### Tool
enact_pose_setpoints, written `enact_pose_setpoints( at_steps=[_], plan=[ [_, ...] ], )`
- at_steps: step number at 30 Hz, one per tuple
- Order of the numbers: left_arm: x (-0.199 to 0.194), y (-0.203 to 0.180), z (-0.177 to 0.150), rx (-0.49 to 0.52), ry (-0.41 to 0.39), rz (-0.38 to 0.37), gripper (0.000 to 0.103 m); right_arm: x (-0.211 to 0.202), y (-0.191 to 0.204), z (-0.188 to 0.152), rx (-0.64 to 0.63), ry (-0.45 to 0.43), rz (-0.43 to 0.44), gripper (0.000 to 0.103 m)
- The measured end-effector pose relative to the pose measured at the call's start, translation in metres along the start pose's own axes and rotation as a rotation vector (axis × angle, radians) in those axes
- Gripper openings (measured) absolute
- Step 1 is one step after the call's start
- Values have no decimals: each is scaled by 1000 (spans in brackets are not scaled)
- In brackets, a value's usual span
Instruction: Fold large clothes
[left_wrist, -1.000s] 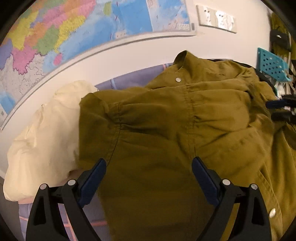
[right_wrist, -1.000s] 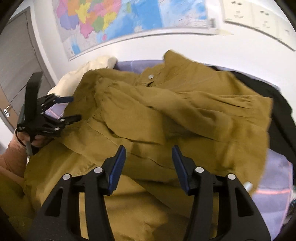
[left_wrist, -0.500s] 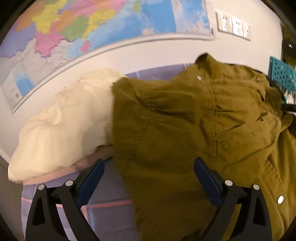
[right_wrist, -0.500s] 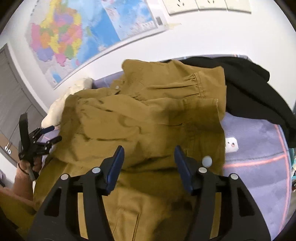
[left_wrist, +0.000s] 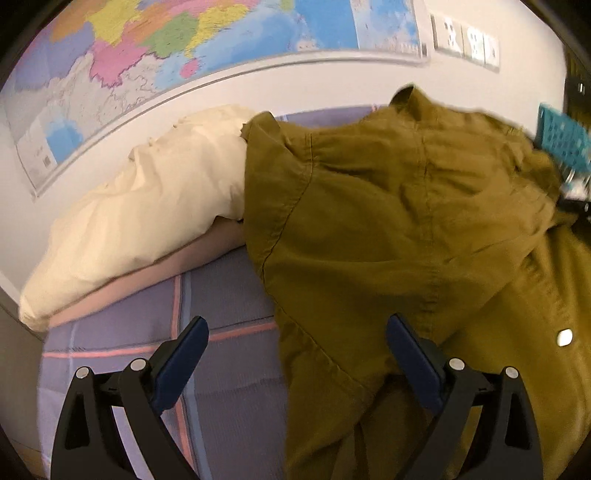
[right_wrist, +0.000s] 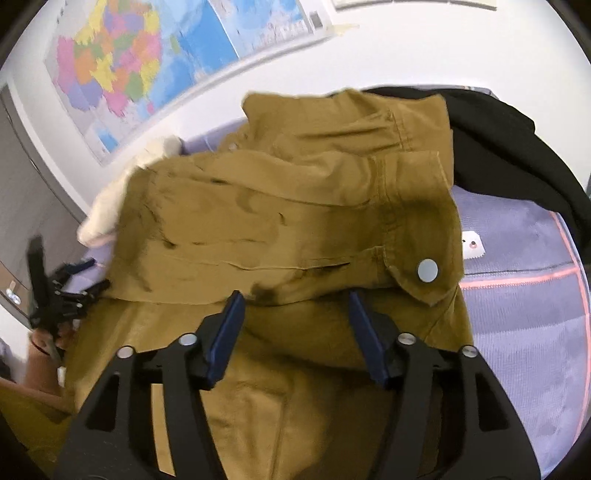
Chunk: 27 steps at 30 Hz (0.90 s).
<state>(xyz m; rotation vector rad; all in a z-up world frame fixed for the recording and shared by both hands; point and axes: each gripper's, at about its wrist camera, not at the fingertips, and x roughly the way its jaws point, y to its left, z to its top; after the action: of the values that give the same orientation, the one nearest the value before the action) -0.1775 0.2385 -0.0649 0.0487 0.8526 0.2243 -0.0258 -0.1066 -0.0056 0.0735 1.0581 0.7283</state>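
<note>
An olive-brown jacket (left_wrist: 399, 236) with snap buttons lies crumpled on a purple bed cover (left_wrist: 229, 295) with pink stripes. My left gripper (left_wrist: 295, 325) hovers open over the jacket's left edge; its left finger is above bare cover, its right finger above fabric, and nothing is pinched. In the right wrist view the jacket (right_wrist: 280, 221) fills the middle, with a cuff and its snap (right_wrist: 427, 270) at the right. My right gripper (right_wrist: 295, 295) hangs just above the fabric, its jaws opening with only loose cloth below them. The left gripper (right_wrist: 70, 284) shows at far left, held by a hand.
A cream pillow (left_wrist: 155, 206) rests against the wall to the jacket's left. A black garment (right_wrist: 509, 147) lies on the bed behind the jacket's right side. A map (left_wrist: 184, 55) and wall sockets (left_wrist: 465, 40) hang on the wall. A teal perforated object (left_wrist: 561, 144) is at right.
The left gripper has slid left, so the jacket now sits right of centre and bare cover shows under the left finger. The right gripper's jaws have widened and its view has rolled; the snapped cuff has come near.
</note>
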Motion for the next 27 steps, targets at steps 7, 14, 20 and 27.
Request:
enact_pose_setpoints(
  at_steps=[7, 14, 20, 27],
  plan=[
    [-19, 21, -25, -116, -11, -115, 94, -61, 0, -32, 49, -83, 59, 69],
    [-31, 32, -63, -164, 25, -257, 94, -109, -27, -88, 167, -121, -4, 75],
    [-44, 39, -88, -197, 57, -400, 94, -117, -47, -127, 268, -94, -12, 77],
    [-57, 23, -102, -120, 90, -463, 96, -111, -38, -147, 241, -81, 75, 77]
  ],
)
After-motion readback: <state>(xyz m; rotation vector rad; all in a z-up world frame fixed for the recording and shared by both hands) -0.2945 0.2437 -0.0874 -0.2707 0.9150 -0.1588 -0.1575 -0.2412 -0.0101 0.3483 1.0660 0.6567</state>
